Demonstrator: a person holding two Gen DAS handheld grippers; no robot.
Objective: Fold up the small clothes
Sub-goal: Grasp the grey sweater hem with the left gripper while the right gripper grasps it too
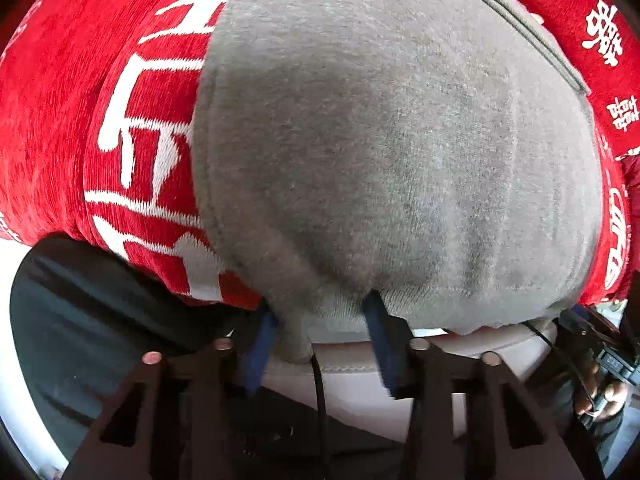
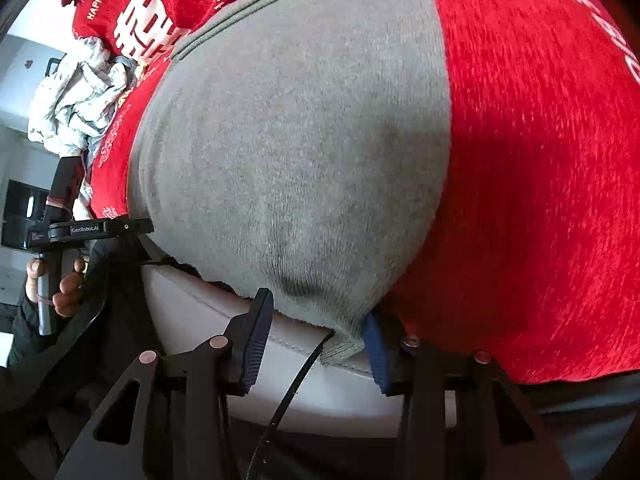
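Note:
A small grey knit garment (image 1: 392, 140) lies spread on a red cloth with white characters (image 1: 132, 128). In the left wrist view my left gripper (image 1: 320, 324) is open, with the garment's near hem corner hanging between its blue pads (image 1: 380, 340). In the right wrist view the same grey garment (image 2: 296, 152) fills the middle. My right gripper (image 2: 316, 336) is open around the garment's other near corner, which lies against the right blue pad (image 2: 374, 348). The left gripper's body (image 2: 92, 232) and the hand holding it show at the left.
The red cloth (image 2: 540, 160) covers the surface and ends at a white padded edge (image 2: 208, 304) just under both grippers. A crumpled pale printed garment (image 2: 76, 108) lies at the far left on the red cloth. A black cable (image 2: 296, 380) hangs between the right fingers.

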